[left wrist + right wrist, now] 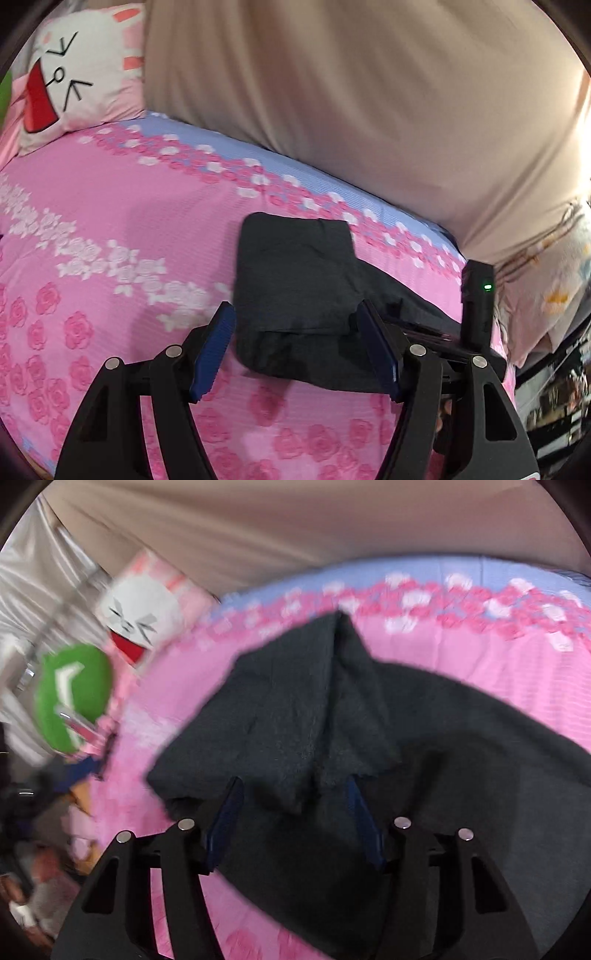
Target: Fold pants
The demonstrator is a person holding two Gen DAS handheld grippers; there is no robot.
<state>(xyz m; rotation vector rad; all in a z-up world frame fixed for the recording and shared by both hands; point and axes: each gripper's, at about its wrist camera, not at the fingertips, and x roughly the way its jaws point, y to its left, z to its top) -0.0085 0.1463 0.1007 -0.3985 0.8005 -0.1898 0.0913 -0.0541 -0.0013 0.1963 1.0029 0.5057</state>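
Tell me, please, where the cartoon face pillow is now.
In the left wrist view the cartoon face pillow lies at the upper left, at the far end of the pink floral bedsheet, beside the beige curtain.

A bedroom in a home is shown. A bed (122, 229) is spread beneath and ahead of the claw, covered by a pink bedsheet (92, 332) printed with roses and a blue border. A cartoon-face pillow (74, 74) is seen at the far left of the claw, a beige fabric wall covering (351, 103) beyond it, and another patterned pillow (554, 280) to its right.
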